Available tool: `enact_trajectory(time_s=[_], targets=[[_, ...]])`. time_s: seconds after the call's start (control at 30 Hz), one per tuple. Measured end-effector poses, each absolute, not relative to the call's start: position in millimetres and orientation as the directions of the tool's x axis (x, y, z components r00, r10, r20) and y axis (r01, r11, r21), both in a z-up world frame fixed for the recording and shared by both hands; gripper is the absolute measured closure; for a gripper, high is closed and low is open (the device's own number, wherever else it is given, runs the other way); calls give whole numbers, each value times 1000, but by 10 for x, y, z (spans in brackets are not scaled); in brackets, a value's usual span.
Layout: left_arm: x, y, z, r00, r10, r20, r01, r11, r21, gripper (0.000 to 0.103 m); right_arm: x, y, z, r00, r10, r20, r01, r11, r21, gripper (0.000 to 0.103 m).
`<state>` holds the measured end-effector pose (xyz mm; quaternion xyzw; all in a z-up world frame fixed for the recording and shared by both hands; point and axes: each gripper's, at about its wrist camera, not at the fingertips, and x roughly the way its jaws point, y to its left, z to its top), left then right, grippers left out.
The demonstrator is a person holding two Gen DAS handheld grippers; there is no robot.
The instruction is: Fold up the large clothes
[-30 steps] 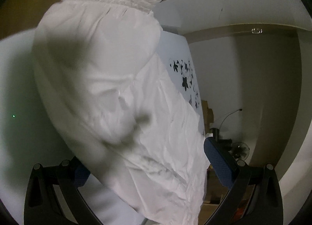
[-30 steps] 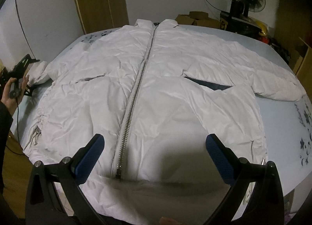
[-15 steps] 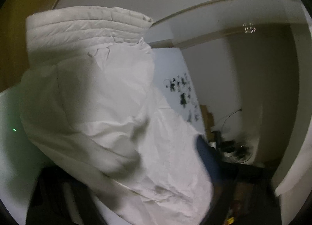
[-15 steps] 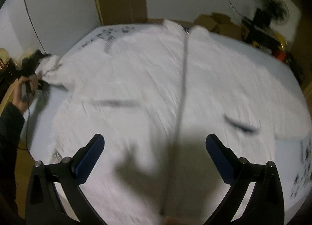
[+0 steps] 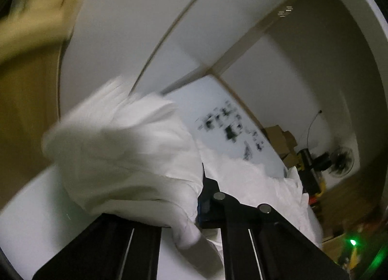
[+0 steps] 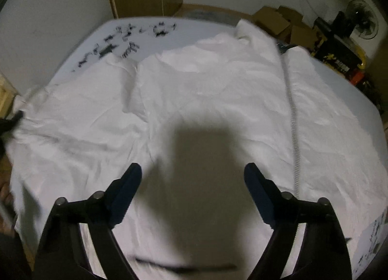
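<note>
I was barely into the fold at this point. The white jacket [image 6: 218, 100] lay spread front-up across the bed [image 6: 351, 90], its zipper [image 6: 292, 119] closed and running from the collar at the far edge down toward me, and the body showed no fold in it yet. From the right wrist view, the sleeve [image 6: 72, 119] on the left of the frame stretched out toward the bed's edge, where it looked slightly lifted.

My left tongs [image 5: 202, 197] had just finished closing, and they were clamped tight on the cuff end of that sleeve [image 5: 116, 153]; the fabric bunched thickly ahead of the jaws and hung off the bed surface, so I judged the sleeve was gripped and raised. The view was blurred, so I could not tell how much cloth was between the pads.

My right tongs [image 6: 192, 192] hovered above the jacket's lower body with the jaws wide, though they had just been narrowing a little, and nothing lay between them; only their shadow fell on the fabric.

As I read it, one grip was secured and nothing more. Bringing this sleeve in across the chest, the other sleeve, and folding the body were all left to do.
</note>
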<state>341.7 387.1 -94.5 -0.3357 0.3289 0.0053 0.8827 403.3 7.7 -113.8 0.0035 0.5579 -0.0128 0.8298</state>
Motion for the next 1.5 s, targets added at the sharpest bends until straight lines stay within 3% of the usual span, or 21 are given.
enact_trajectory(time_s=[0.1,0.3,0.4,0.67,0.8,1.0,1.13,1.27,1.33,1.37,1.4,1.43,1.47,1.5], targets=[[3344,3736,-623,811,-164,-561,-194,830,-523,98,4167,272,-1348,348,1,-937,4,1000,3,18],[3260,3273,-93,834,-155,-530,-138,870,-473,98,4322,685,-1672,359,-138,-923,-115,975,-190,12],[3152,2925,257,856,-152,-494,-103,887,-451,98,4166,464,-1494,375,-60,-925,-126,985,-115,12],[2917,1201,840,845,-294,-446,121,918,-377,98,3117,-1312,-919,489,5,-872,164,982,98,7],[2914,132,614,784,-359,-506,212,922,-324,97,2478,-2036,-821,520,-5,-854,261,953,154,5],[2932,-1138,-640,628,-306,-715,268,948,-169,97,1701,-2823,-707,563,-86,-822,380,910,165,1],[2761,-1307,-1066,630,-231,-742,269,960,-71,93,1604,-3065,-692,567,-135,-813,404,905,132,0],[2824,-1243,-1095,614,-282,-737,277,952,-133,91,1653,-3088,-715,587,-96,-804,387,905,175,0],[2783,-1179,-1087,593,-324,-737,308,937,-164,84,1530,-3098,-690,599,-71,-798,370,908,196,0],[2765,-1119,-1119,576,-365,-731,333,922,-197,62,1565,-3052,-688,608,-48,-792,354,910,217,0],[2731,-1085,-1113,550,-416,-724,361,900,-243,26,1488,-3041,-664,618,-39,-786,346,910,227,0],[2627,-1042,-1053,503,-493,-710,402,860,-313,9,1493,-3008,-646,630,-32,-776,340,909,239,0],[2553,-1034,-1010,486,-534,-692,428,836,-344,0,1490,-2968,-618,650,-20,-760,322,913,251,0],[2395,-954,-916,487,-560,-670,446,819,-361,0,1503,-2937,-596,665,-2,-747,296,919,261,0]])
